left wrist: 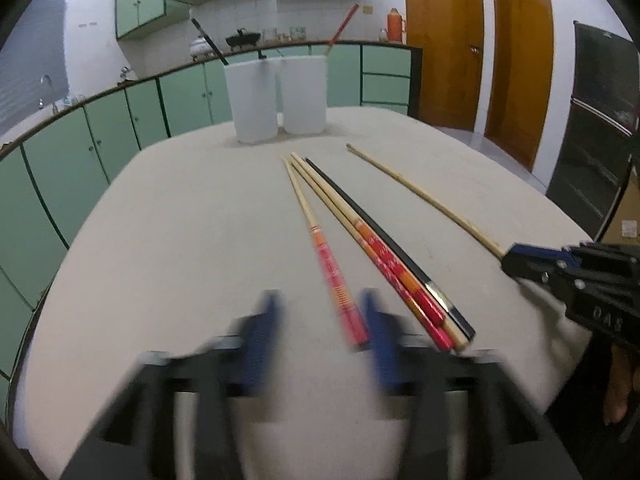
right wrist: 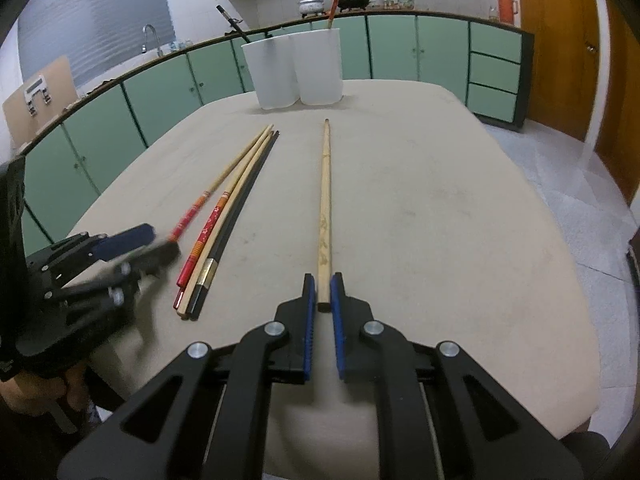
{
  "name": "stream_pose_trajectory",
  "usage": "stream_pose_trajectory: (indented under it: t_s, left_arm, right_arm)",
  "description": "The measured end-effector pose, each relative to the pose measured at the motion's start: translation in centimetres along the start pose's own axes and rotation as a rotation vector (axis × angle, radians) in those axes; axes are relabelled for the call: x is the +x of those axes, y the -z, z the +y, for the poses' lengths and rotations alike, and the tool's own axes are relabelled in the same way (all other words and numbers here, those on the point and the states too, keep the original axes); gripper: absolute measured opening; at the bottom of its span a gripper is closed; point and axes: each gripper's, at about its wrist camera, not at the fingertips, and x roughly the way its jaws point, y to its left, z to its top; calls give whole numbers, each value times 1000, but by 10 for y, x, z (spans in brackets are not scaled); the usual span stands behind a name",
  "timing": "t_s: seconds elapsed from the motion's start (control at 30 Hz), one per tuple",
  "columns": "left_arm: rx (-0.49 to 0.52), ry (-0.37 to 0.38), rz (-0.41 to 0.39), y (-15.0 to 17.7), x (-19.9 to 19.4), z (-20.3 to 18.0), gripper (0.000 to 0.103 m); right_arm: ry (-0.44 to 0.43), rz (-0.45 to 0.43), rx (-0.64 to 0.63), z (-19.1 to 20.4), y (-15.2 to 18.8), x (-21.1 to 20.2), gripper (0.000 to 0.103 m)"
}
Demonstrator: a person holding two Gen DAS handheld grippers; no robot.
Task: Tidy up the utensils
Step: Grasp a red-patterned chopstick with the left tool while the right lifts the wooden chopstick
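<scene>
Our right gripper [right wrist: 324, 290] has its blue fingers [right wrist: 309, 320] pressed against the near end of the plain wooden chopstick [right wrist: 325, 200], which lies on the beige table [right wrist: 440, 200] and points toward the two white containers [right wrist: 298, 68] at the far side. Our left gripper [left wrist: 320, 332] has its fingers [left wrist: 264, 332] spread apart, blurred, just above the table with the near end of one red-handled chopstick [left wrist: 320, 240] between them. Beside it to the right, three more chopsticks [left wrist: 372, 240], one of them black, lie touching each other.
</scene>
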Motion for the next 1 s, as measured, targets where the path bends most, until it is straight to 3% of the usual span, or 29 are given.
stream_pose_trajectory:
  t_s: [0.2, 0.33, 0.37, 0.47, 0.57, 0.63, 0.67, 0.8, 1.0]
  left_arm:
    - [-62, -139, -15, 5, -6, 8, 6]
    - [-56, -144, 1, 8, -10, 6, 6]
    - [-47, -142, 3, 8, -11, 6, 8]
    - [-19, -136, 2, 8, -10, 11, 29]
    - [-25, -97, -6, 7, -7, 19, 31]
    - [-15, -85, -14, 7, -5, 20, 22]
    - [-19, -75, -11, 6, -5, 21, 7]
    - [-67, -33, 24, -2, -15, 23, 6]
    - [-130, 4, 32, -23, -57, 31, 6]
  right_arm:
    - [149, -27, 55, 9, 4, -2, 6]
    - [117, -30, 25, 17, 7, -2, 10]
    - [109, -35, 19, 19, 7, -3, 10]
    - [98, -30, 20, 17, 8, -4, 11]
    - [87, -27, 26, 15, 7, -1, 12]
    - [89, -26, 19, 15, 4, 2, 10]
    - [94, -23, 22, 15, 3, 3, 9]
    - [87, -11, 46, 10, 0, -7, 7]
    - [66, -81, 101, 2, -16, -61, 6]
